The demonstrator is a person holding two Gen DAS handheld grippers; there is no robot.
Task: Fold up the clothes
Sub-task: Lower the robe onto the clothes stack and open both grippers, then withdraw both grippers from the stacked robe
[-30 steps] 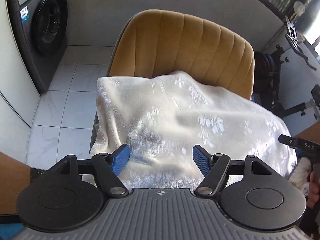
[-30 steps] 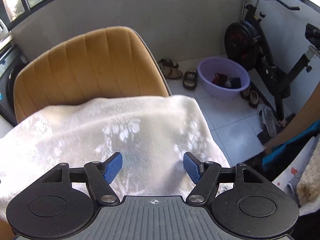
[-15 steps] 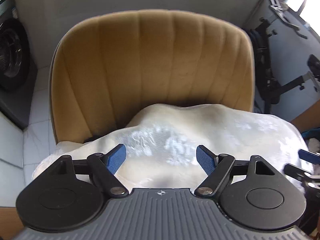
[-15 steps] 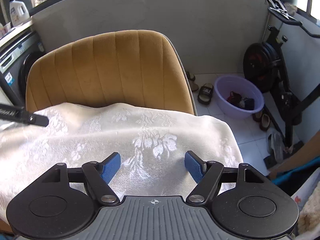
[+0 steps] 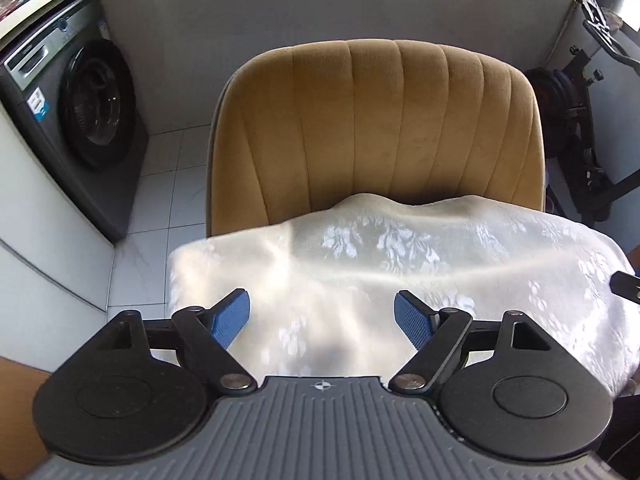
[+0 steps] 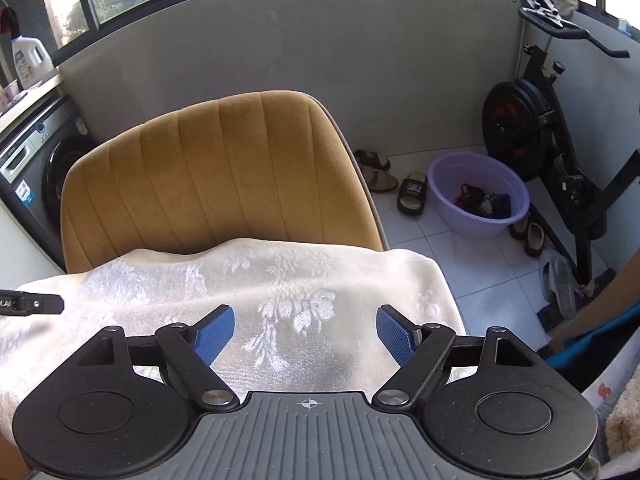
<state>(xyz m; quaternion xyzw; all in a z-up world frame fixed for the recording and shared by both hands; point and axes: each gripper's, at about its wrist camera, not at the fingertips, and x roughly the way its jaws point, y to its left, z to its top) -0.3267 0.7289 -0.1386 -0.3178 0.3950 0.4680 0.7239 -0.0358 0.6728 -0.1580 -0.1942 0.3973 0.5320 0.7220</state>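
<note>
A cream cloth with a white flower pattern lies spread over the seat of a mustard velvet chair; it also shows in the right wrist view, with the chair behind it. My left gripper is open and empty above the cloth's near left part. My right gripper is open and empty above the cloth's near right part. Neither touches the cloth. The tip of the right gripper shows at the left view's right edge; the left gripper's tip shows at the right view's left edge.
A washing machine stands left of the chair. An exercise bike, a purple basin with clothes and several slippers are on the tiled floor to the right. A grey wall runs behind.
Both grippers have pulled back and risen, so more of the chair back and the floor shows. Both stay open. The cloth lies the same.
</note>
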